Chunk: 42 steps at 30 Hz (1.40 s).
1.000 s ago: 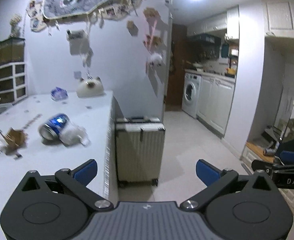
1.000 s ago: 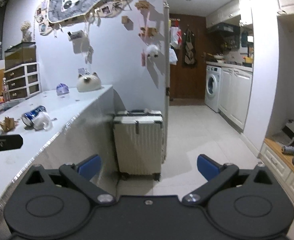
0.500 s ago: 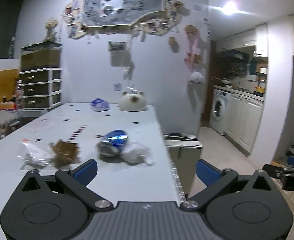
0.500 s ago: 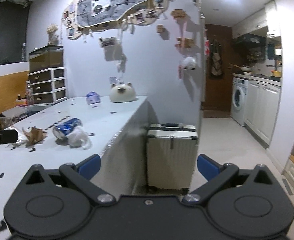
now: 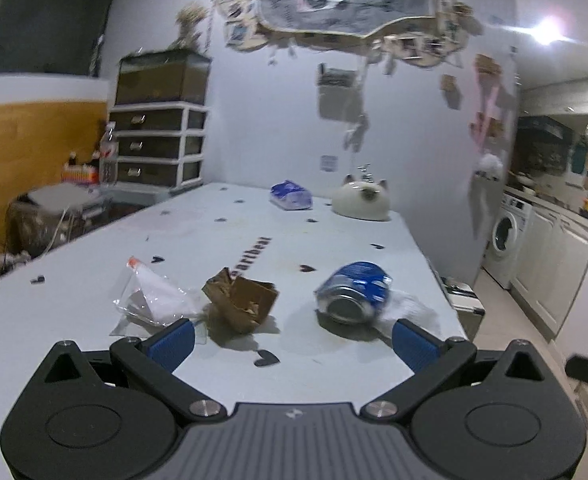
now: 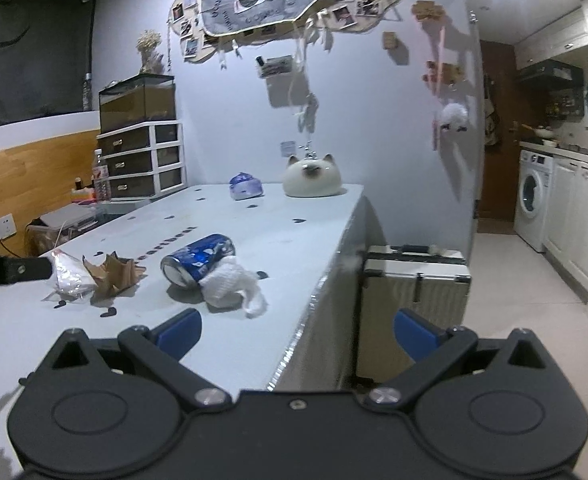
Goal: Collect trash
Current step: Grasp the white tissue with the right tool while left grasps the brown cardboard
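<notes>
**Left wrist view: both grippers are hanging open over a row of litter on the table**

Left wrist view is showing the left gripper (image 5: 291, 338) released, its blue fingertips (image 5: 172, 343) spread wide and grasping nothing. Four pieces of trash are lying in a rough row just ahead of it on the white table (image 5: 93, 280): a clear plastic wrapper (image 5: 155, 300) at the left, a crumpled brown cardboard scrap (image 5: 242, 300) in the middle, a dented blue can (image 5: 352, 294) on its side to the right, and a white crumpled tissue (image 5: 412, 310) touching the can's far-right flank.

The can's long axis is running away from the camera and slightly rightward, its open end facing the gripper. The cardboard scrap is sitting almost dead ahead between the spread fingers, so the left gripper looks the nearer tool for it and for the wrapper.

In the right wrist view, the right gripper (image 6: 297, 330) is also released and empty, hovering over the table's right edge (image 6: 322, 292). From there the tissue (image 6: 233, 284) and can (image 6: 197, 258) are lying ahead and to the left, near that edge, so the right gripper seems better placed for those two.

Open tabletop surrounds the row on all sides. Beyond the edge, a suitcase (image 6: 414, 284) is standing on the floor; a nudged can could roll off toward it. No bin is visible in either view.
</notes>
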{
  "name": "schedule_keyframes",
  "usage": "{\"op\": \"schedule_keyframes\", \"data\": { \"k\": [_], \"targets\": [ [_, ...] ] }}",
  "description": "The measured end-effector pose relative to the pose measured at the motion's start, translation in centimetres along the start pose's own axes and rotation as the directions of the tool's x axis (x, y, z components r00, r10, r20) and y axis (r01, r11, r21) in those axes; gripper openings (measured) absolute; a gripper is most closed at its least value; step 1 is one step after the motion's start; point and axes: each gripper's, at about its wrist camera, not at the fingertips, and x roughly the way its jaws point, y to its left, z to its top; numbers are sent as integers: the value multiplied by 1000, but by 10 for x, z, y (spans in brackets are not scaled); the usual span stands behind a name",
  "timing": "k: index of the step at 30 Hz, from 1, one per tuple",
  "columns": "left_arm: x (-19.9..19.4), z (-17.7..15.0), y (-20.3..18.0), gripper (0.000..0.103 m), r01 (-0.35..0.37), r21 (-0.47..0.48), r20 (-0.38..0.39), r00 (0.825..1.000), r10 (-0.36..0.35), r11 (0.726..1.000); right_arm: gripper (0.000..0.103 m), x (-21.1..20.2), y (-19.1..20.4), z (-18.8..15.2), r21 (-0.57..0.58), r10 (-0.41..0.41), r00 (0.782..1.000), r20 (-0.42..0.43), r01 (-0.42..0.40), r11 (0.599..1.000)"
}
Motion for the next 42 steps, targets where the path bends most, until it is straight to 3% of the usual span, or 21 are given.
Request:
{"op": "schedule_keyframes", "data": {
  "k": [8, 15, 19, 25, 29, 36, 38, 42],
  "targets": [
    [76, 10, 22, 103, -45, -210, -78, 997, 29, 977, 103, 45, 12, 10, -15, 30, 999, -16, -30, 999],
    [132, 9, 32, 103, -162, -331, -82, 986, 142, 930, 103, 90, 21, 14, -67, 51, 998, -46, -54, 996],
    [151, 8, 33, 103, -184, -398, -86, 983, 164, 899, 103, 115, 26, 15, -93, 73, 995, -69, -80, 992],
    [169, 6, 24, 103, -220, -359, -76, 975, 207, 907, 103, 156, 45, 21, -131, 89, 993, -79, -99, 986],
    [173, 5, 23, 103, -249, -342, -62, 968, 243, 906, 103, 183, 56, 22, -117, 150, 981, -120, -164, 979],
    [185, 8, 28, 103, -245, -370, -70, 969, 237, 896, 102, 219, 71, 23, -129, 88, 978, -192, -114, 985],
    [191, 9, 31, 102, -248, -382, -86, 969, 233, 890, 95, 227, 69, 24, -92, 62, 977, -205, -82, 992],
    [195, 9, 35, 98, -246, -404, -95, 969, 227, 881, 87, 239, 59, 25, 41, 104, 968, -228, -97, 994]
  ]
}}
